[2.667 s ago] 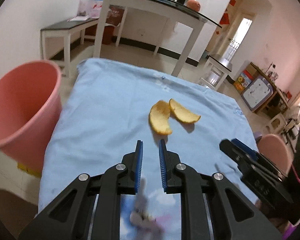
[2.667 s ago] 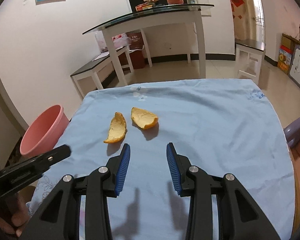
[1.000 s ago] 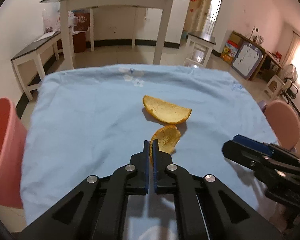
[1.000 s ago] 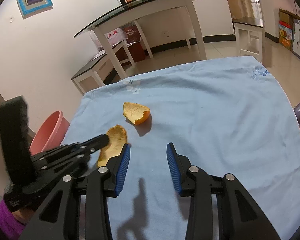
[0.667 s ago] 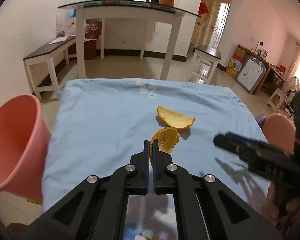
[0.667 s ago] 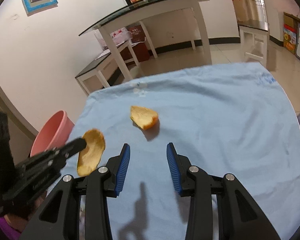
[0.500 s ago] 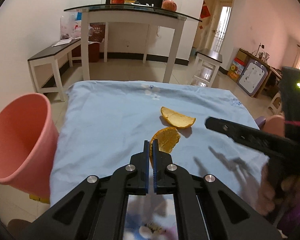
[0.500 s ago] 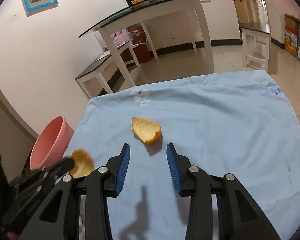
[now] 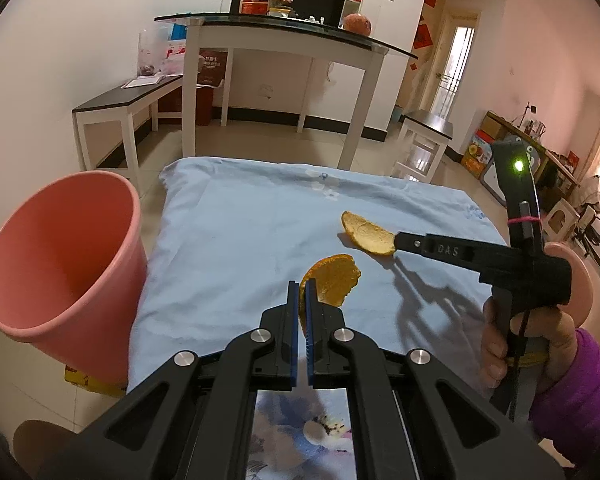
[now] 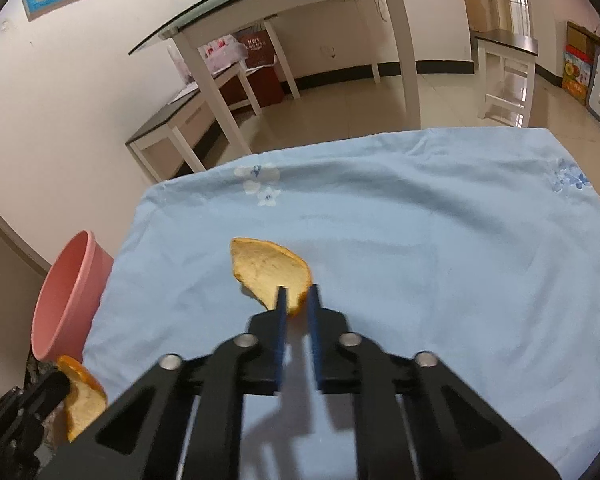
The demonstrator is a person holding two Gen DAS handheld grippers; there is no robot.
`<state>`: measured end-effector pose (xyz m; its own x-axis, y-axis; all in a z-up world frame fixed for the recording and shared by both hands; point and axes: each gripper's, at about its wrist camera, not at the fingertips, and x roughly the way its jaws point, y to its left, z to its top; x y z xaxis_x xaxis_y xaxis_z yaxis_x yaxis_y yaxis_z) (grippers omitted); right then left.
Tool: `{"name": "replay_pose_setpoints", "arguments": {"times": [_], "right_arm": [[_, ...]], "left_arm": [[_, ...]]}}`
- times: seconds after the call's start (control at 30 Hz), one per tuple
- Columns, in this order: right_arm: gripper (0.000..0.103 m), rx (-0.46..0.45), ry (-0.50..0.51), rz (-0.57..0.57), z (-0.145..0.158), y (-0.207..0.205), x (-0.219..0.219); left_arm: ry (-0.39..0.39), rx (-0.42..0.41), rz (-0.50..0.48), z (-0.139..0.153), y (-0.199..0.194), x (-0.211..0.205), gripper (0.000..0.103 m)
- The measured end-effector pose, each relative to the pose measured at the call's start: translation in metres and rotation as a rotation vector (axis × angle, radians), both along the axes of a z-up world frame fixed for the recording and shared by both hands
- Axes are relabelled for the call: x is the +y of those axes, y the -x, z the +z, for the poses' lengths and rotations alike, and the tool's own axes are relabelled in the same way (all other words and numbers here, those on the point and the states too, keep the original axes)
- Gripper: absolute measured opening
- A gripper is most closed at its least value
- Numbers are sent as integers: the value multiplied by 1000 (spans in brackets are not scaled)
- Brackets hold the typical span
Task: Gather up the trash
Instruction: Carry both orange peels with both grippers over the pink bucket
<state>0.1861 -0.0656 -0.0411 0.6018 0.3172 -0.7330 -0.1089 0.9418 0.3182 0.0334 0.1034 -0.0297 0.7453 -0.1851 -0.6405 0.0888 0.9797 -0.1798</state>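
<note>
Right wrist view: right gripper (image 10: 298, 300) fingers motion-blurred, so pad contact on the orange peel (image 10: 270, 270) is hard to read; its near edge is hidden behind the jaws. Pink bin (image 10: 66, 300) partly hidden by the blue cloth (image 10: 420, 240), base unseen. Second peel (image 10: 80, 398) at near left half covered by the left gripper (image 10: 60, 390), itself cut by the frame. Left wrist view: bin base hidden, yellow item (image 9: 88, 380) under it unidentifiable. Items on the far glass table (image 9: 300, 26) too small to tell. Purple sleeve (image 9: 580, 392) cut off at right.

Black hand-held gripper (image 9: 303, 296) — blue ribbed pads (image 9: 294, 308), silver screws, purple sleeve (image 9: 580, 396) — green light.
</note>
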Motion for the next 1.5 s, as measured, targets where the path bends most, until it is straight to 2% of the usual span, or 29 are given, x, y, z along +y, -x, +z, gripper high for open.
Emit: {"name": "replay_pose_setpoints", "arguments": {"times": [0.1,0.4,0.77,1.13,1.5], "right_arm": [[3,-22,-10,2,6,7,-1],[3,-170,0,34,48,45,7],[3,-302,7,140,98,76,45],[3,-341,0,283,120,81,118],[3,-328,20,420,114,73,202]], "left_arm": [[5,-6,8,2,3,4,2],[22,-50,38,15,15,14,2],[46,-108,93,33,30,36,2],[55,-146,227,44,44,84,2],[57,-159,401,42,53,147,2]]}}
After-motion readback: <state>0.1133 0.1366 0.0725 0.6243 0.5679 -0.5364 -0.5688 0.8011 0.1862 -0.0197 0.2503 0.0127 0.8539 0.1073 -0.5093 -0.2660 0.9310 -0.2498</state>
